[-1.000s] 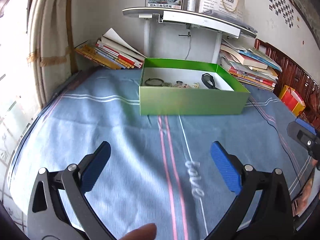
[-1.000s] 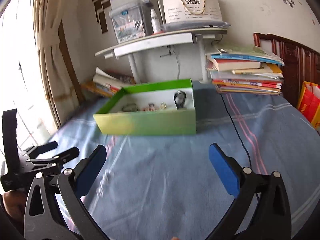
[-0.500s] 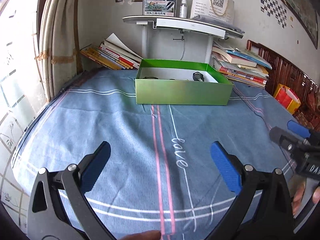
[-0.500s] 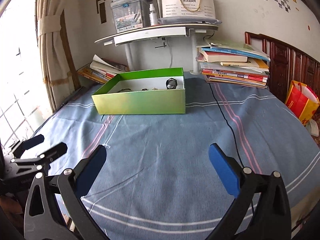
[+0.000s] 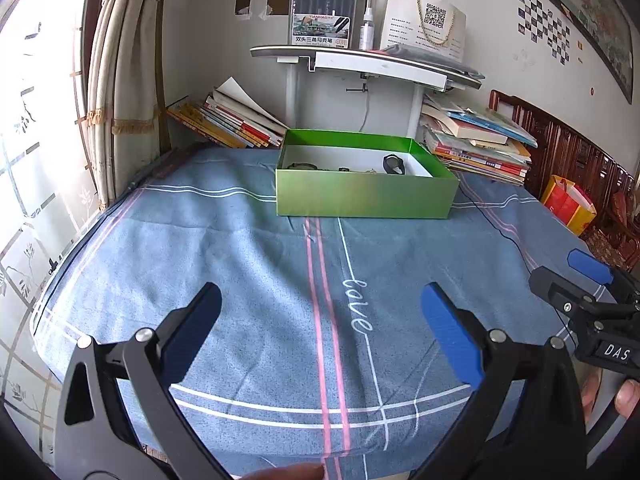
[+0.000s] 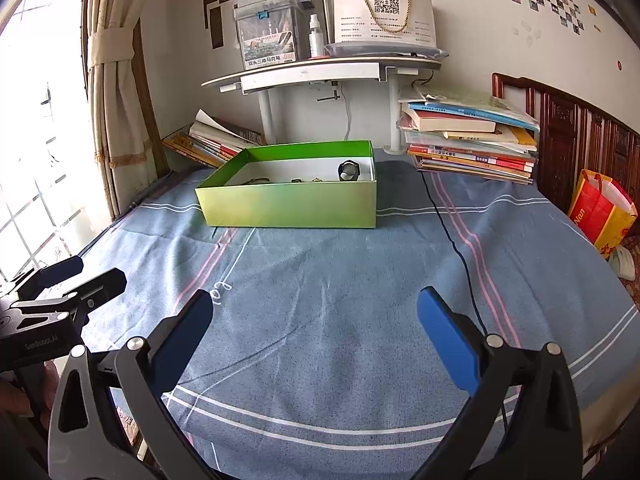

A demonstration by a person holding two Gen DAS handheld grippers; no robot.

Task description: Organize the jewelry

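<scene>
A green box [image 5: 366, 196] with a white inside stands at the far side of the blue cloth. It holds a black watch [image 5: 394, 164], a dark bracelet [image 5: 302, 166] and small jewelry pieces [image 5: 352, 169]. The box shows in the right wrist view [image 6: 288, 204] too, with the watch [image 6: 349, 170] at its right end. My left gripper [image 5: 320, 320] is open and empty, well short of the box. My right gripper [image 6: 314, 318] is open and empty, also near the front edge. Each gripper appears at the edge of the other's view.
The blue cloth [image 5: 260, 264] has pink and white stripes and the word "love". A black cable [image 6: 452, 240] runs across it to the right of the box. Book stacks [image 6: 468, 140] and a white shelf [image 5: 360, 64] stand behind. A red and yellow bag [image 6: 604, 216] sits at right.
Both grippers have pulled back from the box toward the front edge of the cloth, so the box looks smaller and farther. Both stay open and empty.
</scene>
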